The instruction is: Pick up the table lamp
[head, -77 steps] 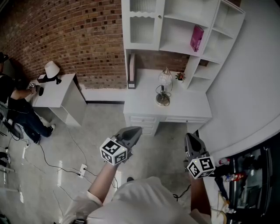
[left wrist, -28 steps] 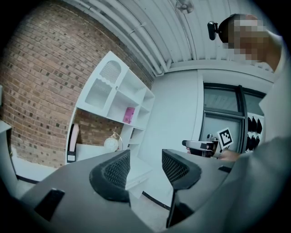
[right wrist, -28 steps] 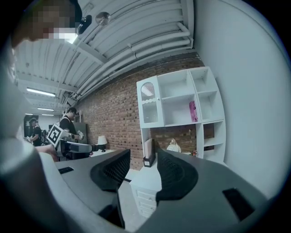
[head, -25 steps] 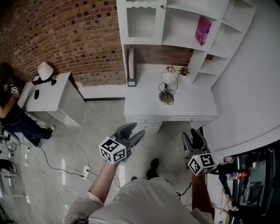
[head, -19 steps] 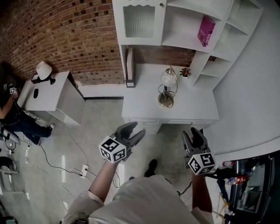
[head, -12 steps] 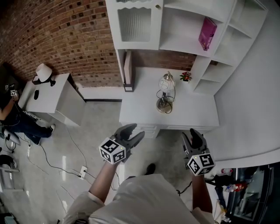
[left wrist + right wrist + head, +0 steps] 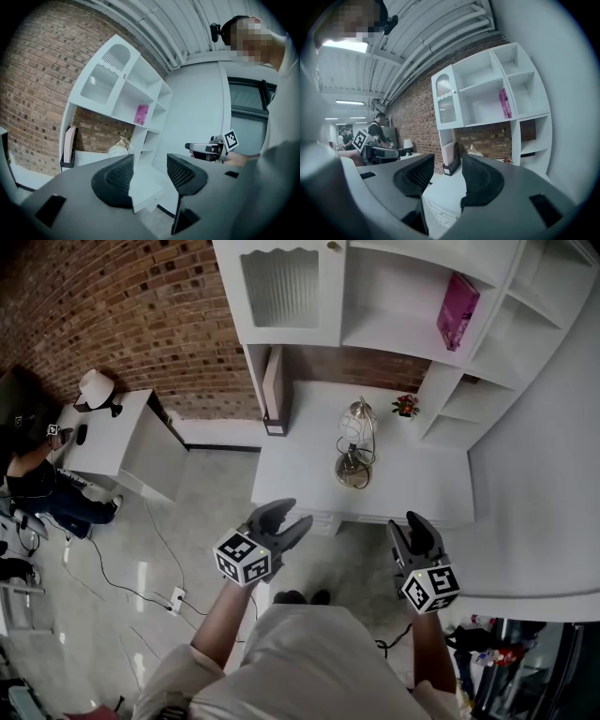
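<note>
The table lamp (image 7: 354,439), a pale globe on a thin arched stem with a round brass base, stands in the middle of the white desk (image 7: 422,488). My left gripper (image 7: 286,515) hovers just in front of the desk's near left edge, open and empty. My right gripper (image 7: 410,524) hangs at the desk's near right edge, also open with nothing between its fingers. Both are well short of the lamp. The left gripper view shows the lamp (image 7: 120,149) beyond the left gripper (image 7: 149,168). In the right gripper view the lamp (image 7: 474,151) peeks over the right gripper (image 7: 446,171).
A white hutch rises behind the desk with a pink book (image 7: 457,298) on a shelf. A small potted plant (image 7: 406,407) and a file holder (image 7: 274,395) stand at the desk's back. Left stands a white cabinet (image 7: 122,442) with another lamp (image 7: 94,388); a seated person (image 7: 37,486); floor cables (image 7: 176,598).
The desk and lamp have come closer in the head view as both grippers advanced toward the desk. Both sets of jaws stay spread as before.
</note>
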`<state>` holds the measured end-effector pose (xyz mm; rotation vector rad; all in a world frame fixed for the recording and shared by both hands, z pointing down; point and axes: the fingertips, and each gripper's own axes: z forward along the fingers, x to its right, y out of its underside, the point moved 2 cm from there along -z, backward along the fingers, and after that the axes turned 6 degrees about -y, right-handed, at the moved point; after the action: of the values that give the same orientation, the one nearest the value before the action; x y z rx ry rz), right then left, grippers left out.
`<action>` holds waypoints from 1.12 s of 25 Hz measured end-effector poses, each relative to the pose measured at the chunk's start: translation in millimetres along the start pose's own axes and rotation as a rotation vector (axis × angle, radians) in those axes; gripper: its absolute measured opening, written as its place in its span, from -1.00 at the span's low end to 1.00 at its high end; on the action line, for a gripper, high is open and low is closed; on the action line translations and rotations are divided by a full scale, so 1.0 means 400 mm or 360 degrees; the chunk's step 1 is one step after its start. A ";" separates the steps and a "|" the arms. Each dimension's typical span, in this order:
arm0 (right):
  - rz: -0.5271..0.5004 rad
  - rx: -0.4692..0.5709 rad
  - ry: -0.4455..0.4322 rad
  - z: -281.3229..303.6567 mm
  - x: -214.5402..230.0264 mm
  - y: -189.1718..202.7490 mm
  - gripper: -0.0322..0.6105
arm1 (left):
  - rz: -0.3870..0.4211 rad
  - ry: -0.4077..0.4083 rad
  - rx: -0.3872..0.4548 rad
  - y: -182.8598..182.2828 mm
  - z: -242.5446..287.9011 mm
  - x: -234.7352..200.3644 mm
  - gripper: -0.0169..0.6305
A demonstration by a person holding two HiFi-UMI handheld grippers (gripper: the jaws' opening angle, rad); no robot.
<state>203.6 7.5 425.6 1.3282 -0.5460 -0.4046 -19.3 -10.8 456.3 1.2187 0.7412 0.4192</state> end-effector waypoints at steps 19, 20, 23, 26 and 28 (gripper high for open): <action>0.0058 -0.0033 0.0018 0.259 0.181 0.007 -0.28 | -0.0017 0.0124 -0.0075 -0.037 0.274 -0.220 -0.22; 0.0059 -0.0028 0.0016 0.277 0.190 0.006 -0.28 | -0.0014 0.0139 -0.0087 -0.037 0.291 -0.235 -0.22; 0.0074 -0.0041 0.0027 0.330 0.219 0.009 -0.28 | -0.0015 0.0183 -0.0121 -0.038 0.343 -0.281 -0.22; 0.0089 -0.0070 0.0040 0.378 0.254 0.018 -0.28 | -0.0024 0.0229 -0.0146 -0.045 0.400 -0.321 -0.22; 0.0098 -0.0089 0.0041 0.409 0.276 0.021 -0.28 | -0.0018 0.0263 -0.0156 -0.053 0.436 -0.344 -0.22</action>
<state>196.4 -183.9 473.4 1.2584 -0.5492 -0.3497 6.1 -227.8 502.9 1.0964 0.8589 0.5454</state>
